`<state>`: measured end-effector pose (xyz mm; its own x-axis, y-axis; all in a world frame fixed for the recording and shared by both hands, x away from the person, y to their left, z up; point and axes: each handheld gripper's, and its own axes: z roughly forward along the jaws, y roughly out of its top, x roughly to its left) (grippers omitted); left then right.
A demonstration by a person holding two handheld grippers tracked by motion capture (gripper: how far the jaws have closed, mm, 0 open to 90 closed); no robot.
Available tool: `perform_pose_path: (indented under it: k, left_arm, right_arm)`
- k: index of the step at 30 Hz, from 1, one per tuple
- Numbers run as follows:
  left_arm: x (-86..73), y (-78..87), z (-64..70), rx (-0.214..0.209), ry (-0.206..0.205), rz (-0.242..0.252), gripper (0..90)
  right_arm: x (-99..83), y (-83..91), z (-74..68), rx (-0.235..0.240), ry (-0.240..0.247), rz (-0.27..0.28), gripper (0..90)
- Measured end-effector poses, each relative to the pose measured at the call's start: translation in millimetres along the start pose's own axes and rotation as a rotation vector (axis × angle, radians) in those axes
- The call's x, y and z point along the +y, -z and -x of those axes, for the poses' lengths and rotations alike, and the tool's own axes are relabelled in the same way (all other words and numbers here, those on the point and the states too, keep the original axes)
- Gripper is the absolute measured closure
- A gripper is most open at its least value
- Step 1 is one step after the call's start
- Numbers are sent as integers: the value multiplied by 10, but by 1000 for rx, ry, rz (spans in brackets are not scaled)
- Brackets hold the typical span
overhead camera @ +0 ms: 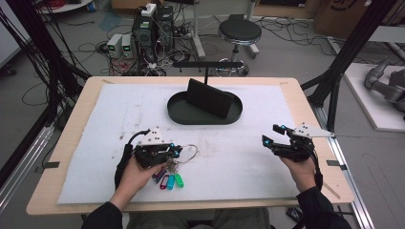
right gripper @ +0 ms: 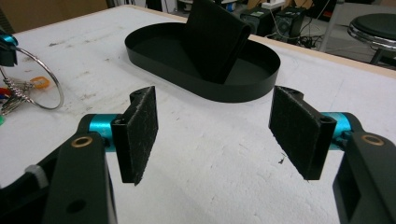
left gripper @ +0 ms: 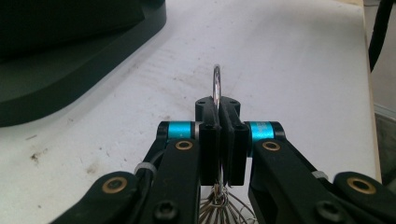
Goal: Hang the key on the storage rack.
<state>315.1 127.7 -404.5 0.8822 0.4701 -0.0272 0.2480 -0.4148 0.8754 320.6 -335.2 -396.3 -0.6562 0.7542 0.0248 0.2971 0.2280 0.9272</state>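
White mat, black tray holding stand

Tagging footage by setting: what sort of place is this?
Probably a robotics lab or workshop: computer boxes with tangled cables on the floor, a grey robot arm at the side, and a black frame post around the table.

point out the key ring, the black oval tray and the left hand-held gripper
key ring (left gripper: 216, 84), left gripper view, top of the metal loop above the closed jaws
black oval tray (overhead camera: 179, 115), high view, its front left rim
left hand-held gripper (left gripper: 218, 140), left gripper view, between its fingertips
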Motion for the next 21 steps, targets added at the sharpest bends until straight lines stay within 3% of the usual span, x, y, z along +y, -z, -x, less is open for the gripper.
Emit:
perform_pose_path:
  k: [10, 21]
  left_arm:
    - [183, 63, -20, -9, -26, 55, 867]
    - [441, 151, -111, 13, -37, 141, 867]
  right_arm:
    - [-1, -1, 12, -5, 2, 2, 334]
    - [-5, 15, 27, -12, -8, 5, 335]
